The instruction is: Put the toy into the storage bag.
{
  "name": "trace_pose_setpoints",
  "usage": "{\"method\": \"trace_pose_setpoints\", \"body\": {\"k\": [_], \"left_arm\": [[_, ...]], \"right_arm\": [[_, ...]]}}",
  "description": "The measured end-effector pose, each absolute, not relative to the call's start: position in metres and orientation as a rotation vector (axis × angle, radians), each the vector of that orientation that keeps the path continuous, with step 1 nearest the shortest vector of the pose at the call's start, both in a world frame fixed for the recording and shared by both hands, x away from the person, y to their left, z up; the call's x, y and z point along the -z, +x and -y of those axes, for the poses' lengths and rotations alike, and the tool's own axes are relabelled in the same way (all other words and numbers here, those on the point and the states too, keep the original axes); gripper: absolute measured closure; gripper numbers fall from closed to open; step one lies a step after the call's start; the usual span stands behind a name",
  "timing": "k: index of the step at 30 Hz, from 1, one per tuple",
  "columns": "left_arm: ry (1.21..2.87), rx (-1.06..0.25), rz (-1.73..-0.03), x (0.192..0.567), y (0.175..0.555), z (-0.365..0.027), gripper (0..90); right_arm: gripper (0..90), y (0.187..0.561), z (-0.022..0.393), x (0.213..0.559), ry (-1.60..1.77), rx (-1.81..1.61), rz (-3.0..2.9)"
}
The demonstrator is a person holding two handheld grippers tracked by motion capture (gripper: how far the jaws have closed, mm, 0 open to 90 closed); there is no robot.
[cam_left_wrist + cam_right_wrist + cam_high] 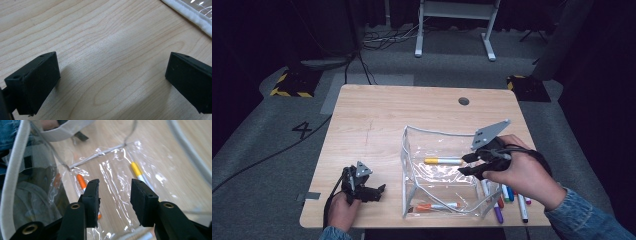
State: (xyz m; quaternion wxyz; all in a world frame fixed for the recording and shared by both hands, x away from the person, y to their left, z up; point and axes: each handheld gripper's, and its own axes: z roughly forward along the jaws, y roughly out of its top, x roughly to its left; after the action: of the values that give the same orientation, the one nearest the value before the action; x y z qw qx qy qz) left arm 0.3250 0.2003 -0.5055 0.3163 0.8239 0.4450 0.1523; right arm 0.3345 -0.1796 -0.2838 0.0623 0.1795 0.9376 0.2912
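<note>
- Hovering over the clear pouch [439, 175], the right gripper [468, 164] has its jaws spread, empty.
- Yellow marker [443, 161] and orange marker [437, 206] lie inside the pouch on the desk [372, 130].
- Left gripper [379, 190] rests with jaws spread.
- A "4" [304, 130] marks the floor.

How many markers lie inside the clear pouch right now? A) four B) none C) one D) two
D: the high view shows a yellow-capped marker and an orange-capped marker on the floor of the clear pouch; the other markers lie outside it, on the table under the right hand.
</note>
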Motion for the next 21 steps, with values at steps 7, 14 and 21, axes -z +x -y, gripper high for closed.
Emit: {"method": "trace_pose_setpoints", "body": {"k": [7, 14, 21], "left_arm": [[2.169, -0.401, -1.172, 0.505, 0.325, -0.2, 0.0], [2.169, -0.402, -1.171, 0.505, 0.325, -0.2, 0.0], [2.169, -0.403, -1.173, 0.505, 0.325, -0.2, 0.0]], "right_arm": [[58.7, 0.336, 0.227, 0.276, 0.695, -0.93, -2.746], [58.5, 0.336, 0.275, 0.276, 0.847, -0.958, -2.658], [58.1, 0.339, 0.311, 0.283, 0.97, -0.951, -2.59]]}}
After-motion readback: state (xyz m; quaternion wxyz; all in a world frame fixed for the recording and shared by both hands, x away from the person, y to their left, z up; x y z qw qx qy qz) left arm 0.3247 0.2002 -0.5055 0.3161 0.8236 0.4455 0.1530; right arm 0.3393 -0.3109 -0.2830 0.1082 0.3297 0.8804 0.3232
